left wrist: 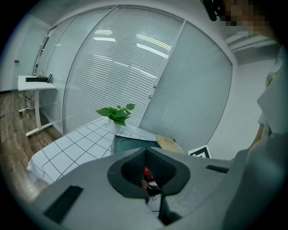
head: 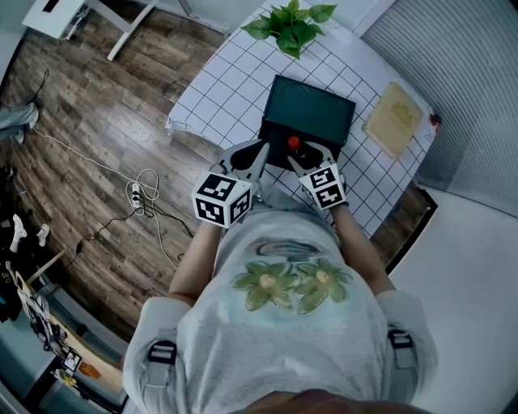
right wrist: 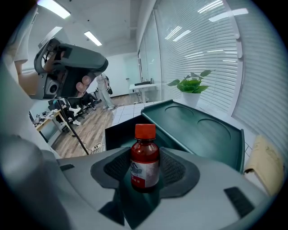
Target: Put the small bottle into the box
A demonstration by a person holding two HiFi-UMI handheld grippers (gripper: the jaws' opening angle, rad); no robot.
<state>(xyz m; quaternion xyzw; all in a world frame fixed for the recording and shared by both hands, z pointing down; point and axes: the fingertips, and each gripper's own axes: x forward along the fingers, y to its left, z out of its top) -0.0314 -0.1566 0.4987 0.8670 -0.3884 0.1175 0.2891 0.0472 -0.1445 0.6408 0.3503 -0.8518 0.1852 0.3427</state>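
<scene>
The small brown bottle [right wrist: 145, 157] with a red cap [head: 295, 143] stands upright between the pads of my right gripper [right wrist: 146, 162], which is shut on its body. It hangs just over the near edge of the dark green box [right wrist: 118, 130], whose lid [head: 312, 109] lies open behind it. In the head view my right gripper [head: 306, 158] is at the box's near side. My left gripper [head: 248, 158] is beside it on the left, at the table's edge. Its jaws [left wrist: 146, 152] meet at the tips, holding nothing. The bottle [left wrist: 148, 179] shows through the gap below them.
A white grid tablecloth [head: 227, 89] covers the table. A potted plant [head: 291, 24] stands at the far end behind the box. A flat tan object [head: 394, 117] lies to the right of the lid. Wooden floor with cables [head: 142, 194] lies to the left.
</scene>
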